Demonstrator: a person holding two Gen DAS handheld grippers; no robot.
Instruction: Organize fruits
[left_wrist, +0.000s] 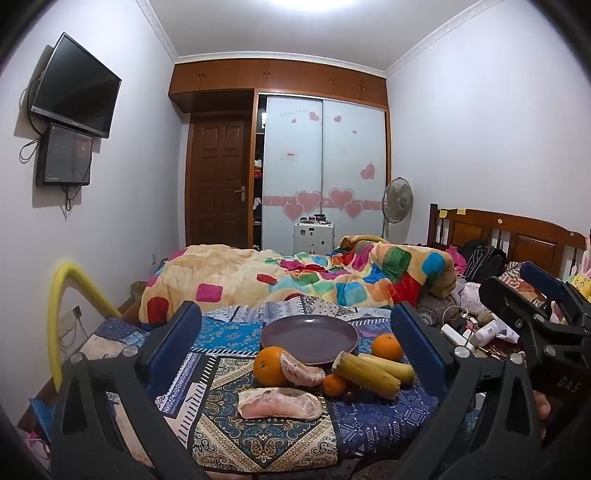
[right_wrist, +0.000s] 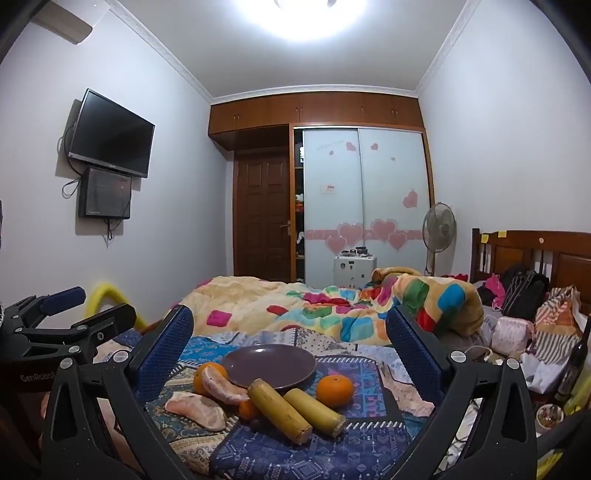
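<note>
Nothing plated yet — purple plate (left_wrist: 309, 338) bare, bananas (left_wrist: 373, 371), oranges (left_wrist: 271, 365) and pomelo segments (left_wrist: 279, 403) loose on bed's near edge; left gripper (left_wrist: 295, 343) and right gripper (right_wrist: 290, 347) both spread wide, empty.

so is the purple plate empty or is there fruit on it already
Empty. The purple plate shows only its bare surface; the oranges, bananas and peeled segments all lie on the patterned cloth around it.

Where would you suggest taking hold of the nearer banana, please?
Grip the nearer banana across its middle, with the jaws coming from above. It lies flat on the patterned cloth, its long sides parallel, and the second banana lies close alongside, so a level approach from the side has little room.
</note>
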